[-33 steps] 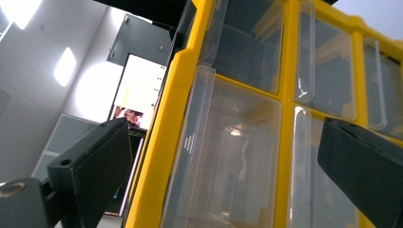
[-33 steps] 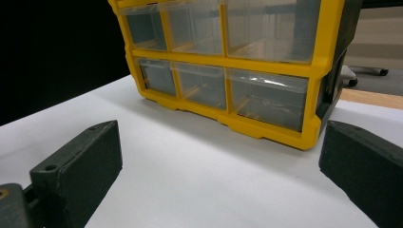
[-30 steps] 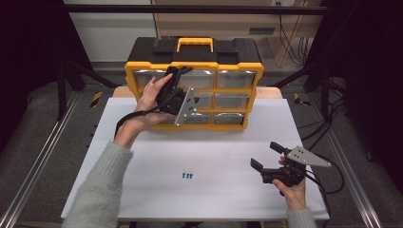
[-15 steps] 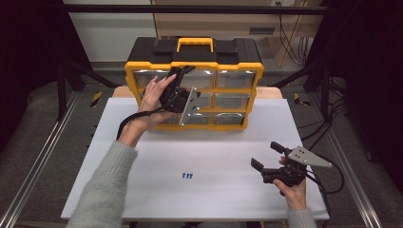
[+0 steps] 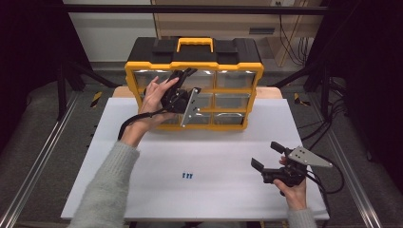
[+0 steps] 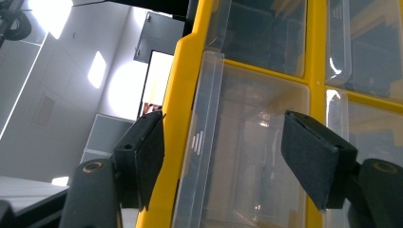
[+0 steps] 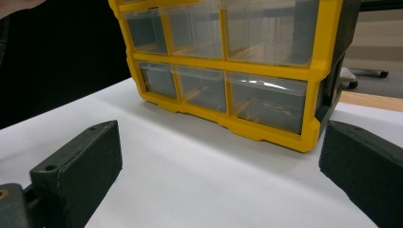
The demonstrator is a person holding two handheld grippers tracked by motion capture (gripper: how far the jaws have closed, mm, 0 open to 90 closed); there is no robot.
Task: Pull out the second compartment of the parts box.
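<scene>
Two hand-held grippers in play. Left hand-held gripper [image 5: 183, 76] is raised at the front of the yellow drawer cabinet [image 5: 237, 121], up at its top-left drawer [image 6: 247, 156]. Cabinet stands at the far edge of the table [image 5: 119, 190], about the middle of that edge, black top with a yellow carry handle [image 5: 195, 43], clear drawers in two rows facing the person.

Left gripper view: jaws have just been closing; clear drawer front sits between the two black pads, one pad [image 6: 147, 156] outside the yellow frame post, the other pad [image 6: 313, 156] over the drawer face. Gap visible on both sides, pads not pressing, so released, nothing grasped. Left hand [image 5: 154, 95] wraps the gripper body, grey plate [image 5: 190, 107] tilted toward the cabinet, cable hanging down along the wrist, grey sleeve [image 5: 104, 190] coming in from the near-left edge.

Right hand-held gripper [image 5: 267, 154] rests low near the near-right corner of the table, held by the right hand [image 5: 292, 187], jaws wide apart and empty, released. Right gripper view looks across bare white table at the cabinet's lower drawers, well apart from it.

Few small blue bits [image 5: 187, 175] lie on the table near the middle of the near half, too small to tell what they are, well apart from both grippers
</scene>
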